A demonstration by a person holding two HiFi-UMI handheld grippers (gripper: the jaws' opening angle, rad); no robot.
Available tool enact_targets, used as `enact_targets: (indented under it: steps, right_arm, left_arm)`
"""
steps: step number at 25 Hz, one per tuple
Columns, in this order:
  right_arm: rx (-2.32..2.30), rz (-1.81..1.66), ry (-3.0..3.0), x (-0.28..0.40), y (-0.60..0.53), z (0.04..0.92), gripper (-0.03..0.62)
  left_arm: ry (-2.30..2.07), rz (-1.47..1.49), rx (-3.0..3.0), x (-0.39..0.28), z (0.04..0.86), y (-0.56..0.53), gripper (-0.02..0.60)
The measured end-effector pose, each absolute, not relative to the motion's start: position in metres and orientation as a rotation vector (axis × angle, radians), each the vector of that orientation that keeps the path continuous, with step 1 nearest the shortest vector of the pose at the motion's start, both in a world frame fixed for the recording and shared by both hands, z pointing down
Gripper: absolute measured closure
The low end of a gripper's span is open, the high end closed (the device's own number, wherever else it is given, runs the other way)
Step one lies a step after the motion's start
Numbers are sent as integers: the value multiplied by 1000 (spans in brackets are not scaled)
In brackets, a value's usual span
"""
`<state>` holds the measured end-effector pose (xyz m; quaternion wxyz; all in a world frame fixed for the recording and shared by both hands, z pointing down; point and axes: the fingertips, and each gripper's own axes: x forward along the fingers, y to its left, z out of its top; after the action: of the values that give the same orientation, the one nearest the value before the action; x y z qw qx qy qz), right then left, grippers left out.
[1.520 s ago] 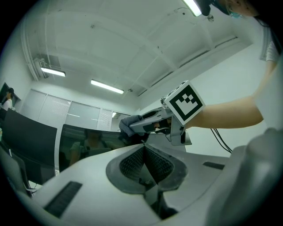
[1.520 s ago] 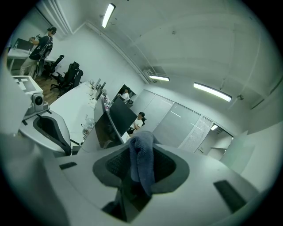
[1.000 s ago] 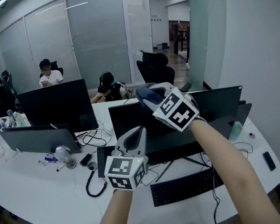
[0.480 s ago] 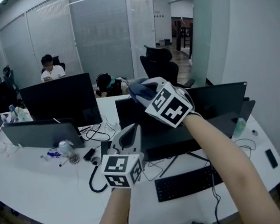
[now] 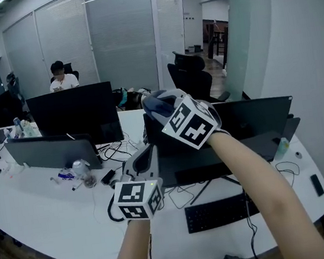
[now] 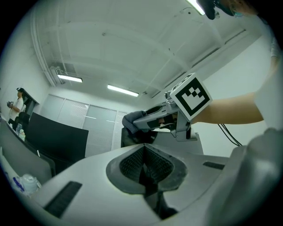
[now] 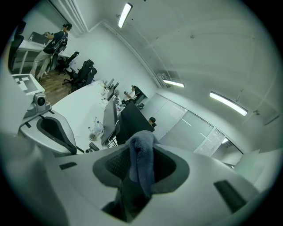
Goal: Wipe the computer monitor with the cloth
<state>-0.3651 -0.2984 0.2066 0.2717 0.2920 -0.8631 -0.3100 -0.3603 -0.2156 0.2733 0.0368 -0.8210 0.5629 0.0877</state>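
Cloth [image 5: 153,104] pinched in right gripper [image 5: 157,101], up at monitor's [image 5: 251,122] top left corner; shifted left along its upper edge since a second ago. Left gripper [image 5: 148,152] jaws pressed together on nothing, low beside monitor's left edge, as before.

A: What sits between the left tool's [image 6: 145,167] jaws?
B: Nothing. The ribbed pads [image 6: 132,164] are pressed together.
A: And above them?
B: The right tool [image 6: 147,118], marker cube [image 6: 191,96] facing us, grips a blue-grey cloth [image 6: 131,121] at its tip. A bare forearm [image 6: 230,112] runs off right.
A: Behind?
B: A dark monitor [image 6: 55,139] at left, 2 lit ceiling lights [image 6: 122,90], and a person [image 6: 17,103] standing far left.
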Motion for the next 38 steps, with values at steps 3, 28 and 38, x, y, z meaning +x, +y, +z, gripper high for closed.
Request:
enact_targets:
  steps: [3,28,38]
  right_arm:
    - [763,-839,-2326,-376,-297,206,468]
    - [469,-1413,-1593,-428,-275,253,470]
    - [527,-1519,-1506,-426,-273,267,471]
  left_arm:
    - [1750,273,-2495,-371,273,-212,574]
    - [1988,418,-2368,-451,284,-204,574]
    - [1914,359,-2366,-451,289,-201,574]
